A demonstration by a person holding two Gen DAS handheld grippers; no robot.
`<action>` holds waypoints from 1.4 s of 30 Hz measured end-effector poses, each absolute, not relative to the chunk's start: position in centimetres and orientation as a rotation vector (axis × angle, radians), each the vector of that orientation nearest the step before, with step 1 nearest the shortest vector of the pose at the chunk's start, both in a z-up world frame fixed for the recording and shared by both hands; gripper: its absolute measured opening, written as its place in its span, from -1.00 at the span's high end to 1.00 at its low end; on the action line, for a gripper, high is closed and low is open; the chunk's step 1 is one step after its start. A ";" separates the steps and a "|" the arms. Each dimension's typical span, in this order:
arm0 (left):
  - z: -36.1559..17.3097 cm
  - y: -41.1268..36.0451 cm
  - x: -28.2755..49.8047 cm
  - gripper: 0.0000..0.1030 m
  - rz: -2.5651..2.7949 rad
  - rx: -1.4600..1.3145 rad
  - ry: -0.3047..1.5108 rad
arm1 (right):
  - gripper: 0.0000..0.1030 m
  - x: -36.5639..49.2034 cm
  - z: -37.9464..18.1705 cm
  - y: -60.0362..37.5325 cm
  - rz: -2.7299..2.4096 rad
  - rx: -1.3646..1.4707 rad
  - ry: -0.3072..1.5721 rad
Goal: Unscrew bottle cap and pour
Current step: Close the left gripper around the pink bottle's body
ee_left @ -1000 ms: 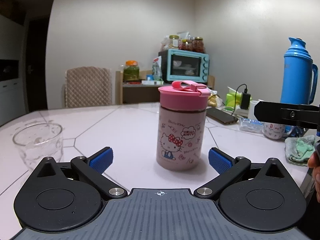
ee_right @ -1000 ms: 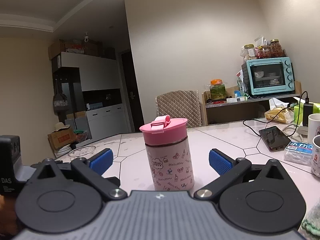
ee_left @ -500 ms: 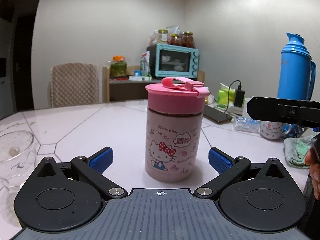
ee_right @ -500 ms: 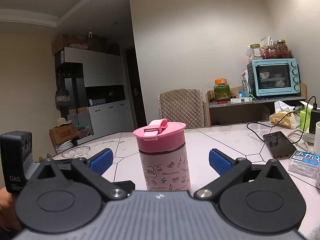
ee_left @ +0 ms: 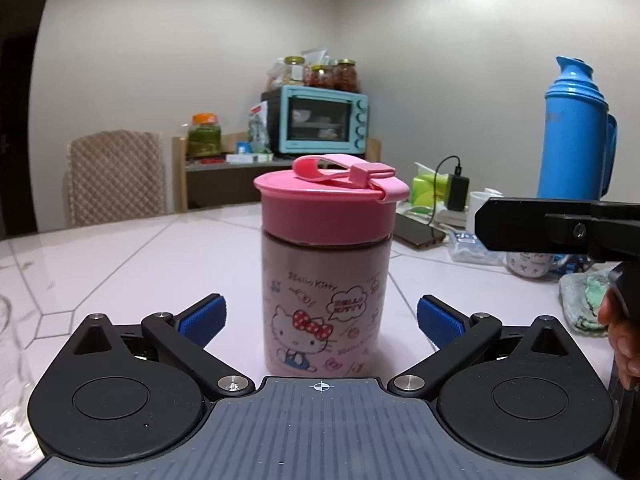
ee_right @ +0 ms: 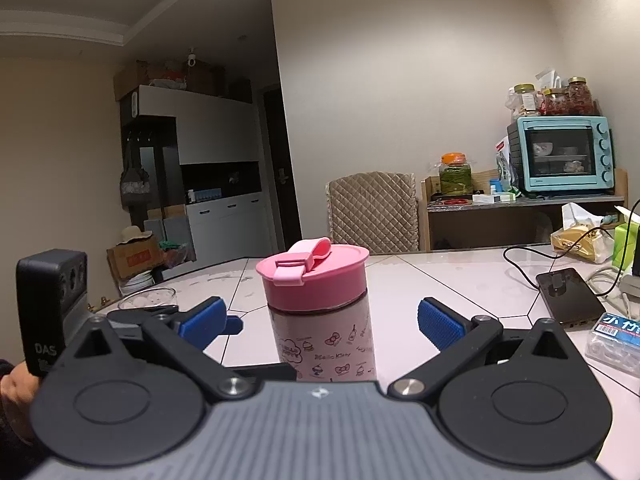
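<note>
The left claw [ee_left: 322, 318] stands spread wide, its blue pads [ee_left: 204, 316] well clear on either side of the pink bottle [ee_left: 325, 300], which stands upright on the white table [ee_left: 160, 256] straight ahead, between the two fingers but touched by neither. The bottle's pink cap [ee_left: 326, 210] is screwed on, its strap loop lying flat across the top, and a cartoon cat is printed on the body facing this claw. The right claw [ee_right: 322, 322] is likewise released, jaws wide, with the same bottle [ee_right: 323, 332] ahead and between its pads; no contact shows there either. From the left claw's view a black part of the right tool [ee_left: 560, 228] reaches in from the right at cap height, with fingers of the person's hand [ee_left: 624, 336] below it. From the right claw's view the left tool's black camera block [ee_right: 52, 304] sits off to the left, and a clear glass [ee_right: 148, 300] stands on the table beyond the left finger. To the right of the left claw, farther back, stand a tall blue thermos [ee_left: 576, 132], a mug and a green cloth [ee_left: 584, 304]; a teal toaster oven [ee_left: 318, 124] sits on a shelf behind the bottle. A phone [ee_right: 568, 296] on a cable lies to the right of the right claw.
</note>
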State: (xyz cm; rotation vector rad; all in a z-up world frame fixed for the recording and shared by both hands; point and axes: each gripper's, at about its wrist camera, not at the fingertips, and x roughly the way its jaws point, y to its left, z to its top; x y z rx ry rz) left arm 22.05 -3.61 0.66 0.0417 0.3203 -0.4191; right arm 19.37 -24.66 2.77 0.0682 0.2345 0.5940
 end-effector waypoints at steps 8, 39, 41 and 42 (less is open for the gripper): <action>0.5 -4.1 23.8 -1.00 -0.463 0.072 0.329 | -1.00 20.1 2.7 -24.5 0.610 0.060 0.237; 0.0 -4.6 27.4 -0.97 -0.501 0.071 0.309 | -1.00 22.3 2.5 -24.5 0.609 0.068 0.246; -0.1 -4.5 27.6 -0.97 -0.503 0.069 0.311 | -1.00 22.4 2.4 -24.5 0.610 0.069 0.247; -0.1 -4.5 27.6 -0.96 -0.504 0.067 0.313 | -1.00 22.5 2.4 -24.5 0.609 0.069 0.247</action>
